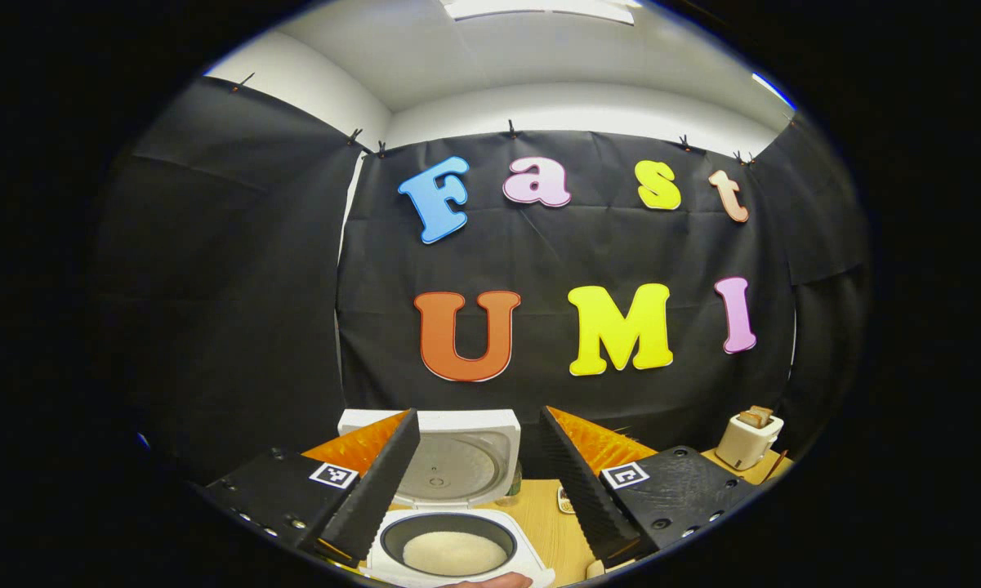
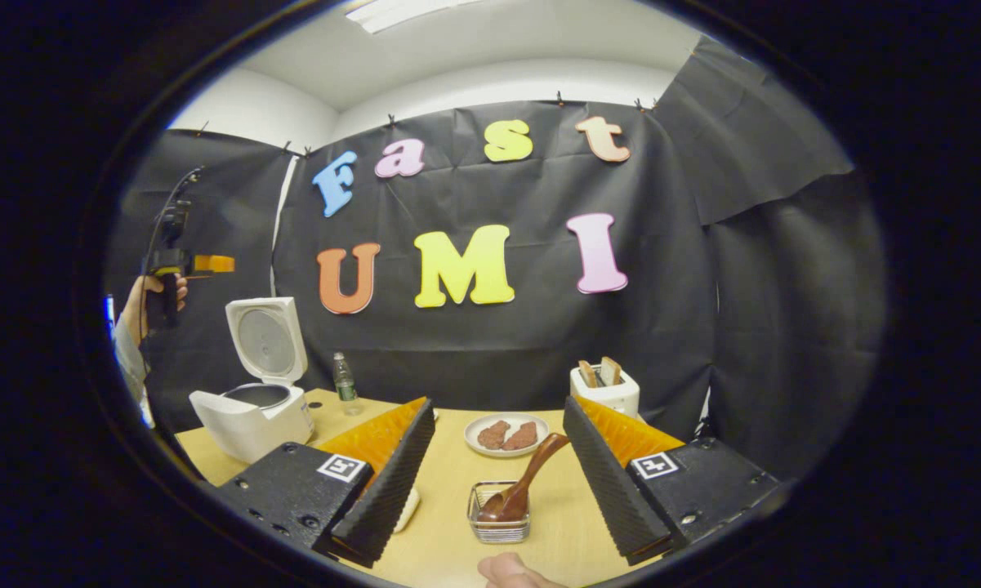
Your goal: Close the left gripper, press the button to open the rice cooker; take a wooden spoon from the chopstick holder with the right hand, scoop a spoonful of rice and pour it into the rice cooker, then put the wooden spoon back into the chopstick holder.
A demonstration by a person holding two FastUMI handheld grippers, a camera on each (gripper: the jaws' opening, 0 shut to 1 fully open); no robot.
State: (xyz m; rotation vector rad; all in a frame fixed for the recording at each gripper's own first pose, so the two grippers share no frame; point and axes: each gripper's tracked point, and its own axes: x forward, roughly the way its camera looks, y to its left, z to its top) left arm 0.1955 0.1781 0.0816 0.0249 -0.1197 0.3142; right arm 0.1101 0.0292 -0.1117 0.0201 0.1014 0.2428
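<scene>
The white rice cooker [image 2: 253,420] stands at the edge of the pale wooden table [image 2: 449,523], its lid [image 2: 267,339] raised upright and white rice [image 1: 454,553] lying in its dark inner pot [image 1: 448,535]. Well to the cooker's right, the brown wooden spoon [image 2: 527,482] leans bowl-down in a small wire-mesh chopstick holder [image 2: 499,514]. The right gripper [image 2: 490,482] hangs spread wide, empty, above that holder. The left gripper [image 1: 478,482] hovers over the cooker, fingers wide apart, gripping nothing. Beyond the holder sit a white plate [image 2: 506,433] of brown food and a white toaster [image 2: 605,388].
</scene>
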